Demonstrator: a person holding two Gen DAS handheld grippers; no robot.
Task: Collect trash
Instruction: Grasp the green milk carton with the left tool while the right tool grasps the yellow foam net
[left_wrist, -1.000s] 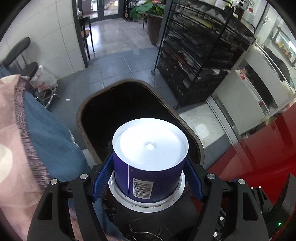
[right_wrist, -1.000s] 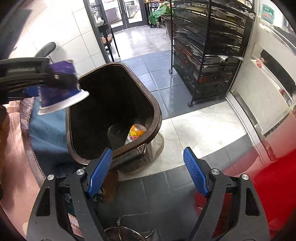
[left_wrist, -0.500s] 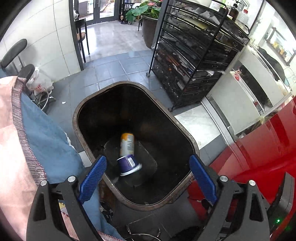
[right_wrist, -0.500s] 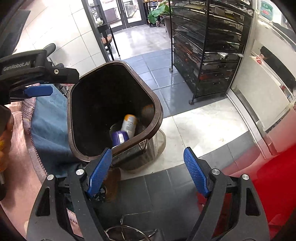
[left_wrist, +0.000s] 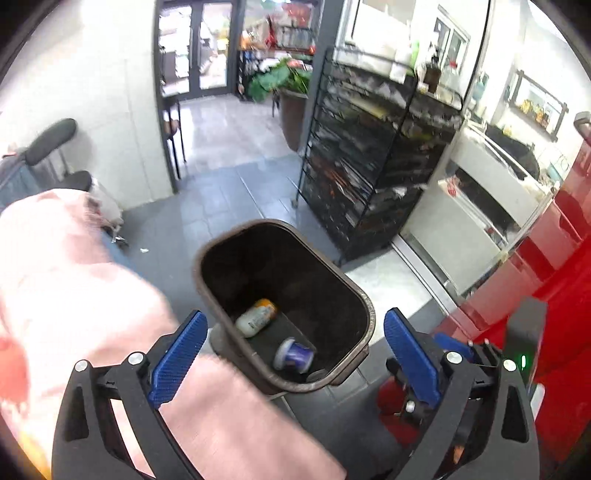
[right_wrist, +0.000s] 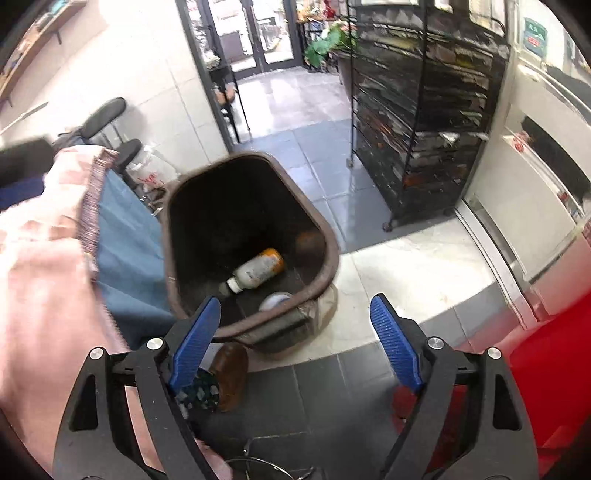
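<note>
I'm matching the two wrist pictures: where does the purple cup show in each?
Left wrist: the purple cup lies on its side at the bottom of the brown trash bin, lower centre.
Right wrist: only its white rim shows, half hidden behind the bin's near wall.
Shared landmark: the white bottle with the orange end beside it.

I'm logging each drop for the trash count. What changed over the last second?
The left hand-held gripper let go of the purple cup, which fell into the brown bin and now lies on its side near the bottle; the gripper then pulled back, open. The right hand-held gripper stayed open and empty, and the bottle stayed in the bin.
</note>
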